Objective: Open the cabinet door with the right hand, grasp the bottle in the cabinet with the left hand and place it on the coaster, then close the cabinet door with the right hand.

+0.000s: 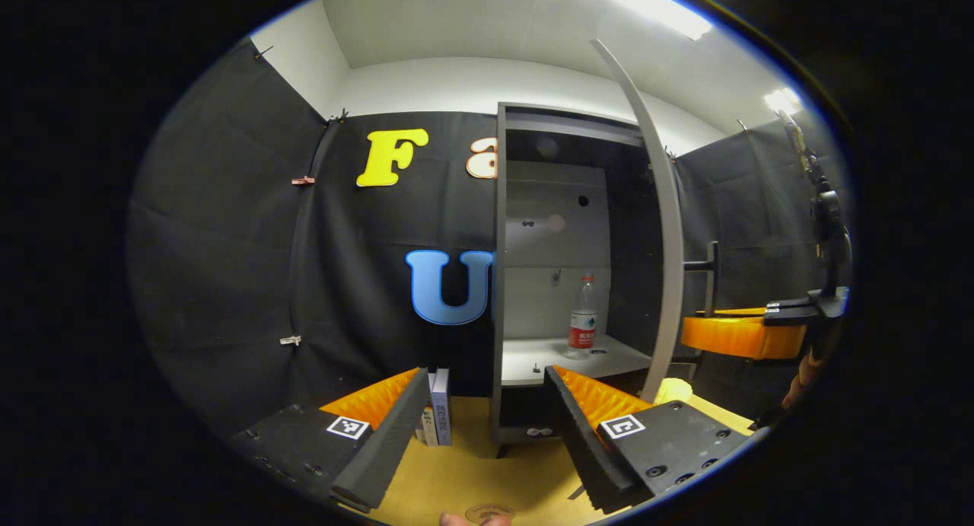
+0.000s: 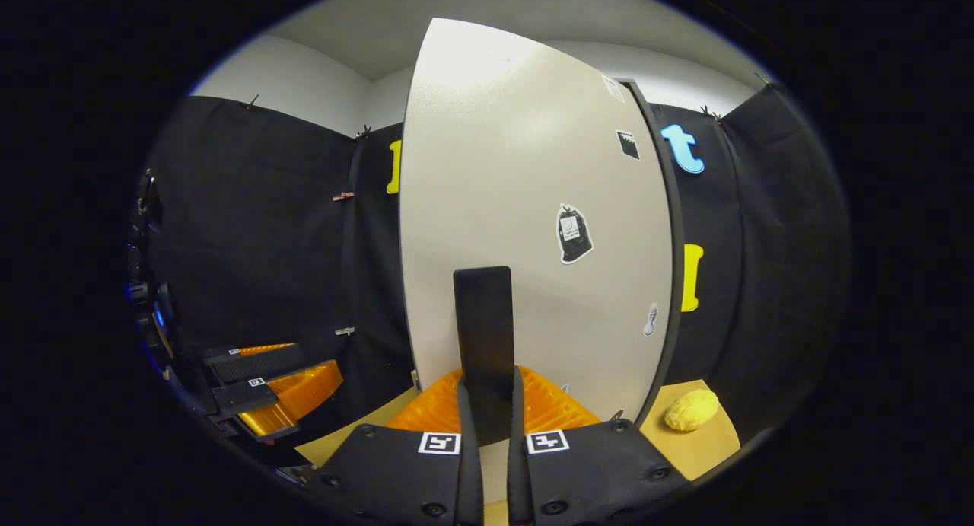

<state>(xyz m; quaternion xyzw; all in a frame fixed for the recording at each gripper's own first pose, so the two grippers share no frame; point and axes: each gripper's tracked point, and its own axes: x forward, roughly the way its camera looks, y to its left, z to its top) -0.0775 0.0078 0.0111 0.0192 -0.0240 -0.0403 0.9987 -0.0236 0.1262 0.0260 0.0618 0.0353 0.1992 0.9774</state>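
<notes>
Black handle [image 2: 482, 351] is pinched between the pressed-together fingers of the right tool [image 2: 487, 427], and the cabinet door [image 2: 525, 206] is held swung open. The left tool [image 1: 487, 427] is spread wide, well short of the bottle [image 1: 583, 315] standing upright on the cabinet shelf [image 1: 533, 358]. Opening is judged done; next, the left tool must be advanced around the bottle.

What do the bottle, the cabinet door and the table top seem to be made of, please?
Bottle: likely clear plastic, since light passes through its body, with a red label band. Cabinet door: looks like a laminated or painted board with a pale matt finish giving only a soft sheen; its handle is dark, material unclear. Table top: yellowish and smooth, possibly wood or laminate.
</notes>
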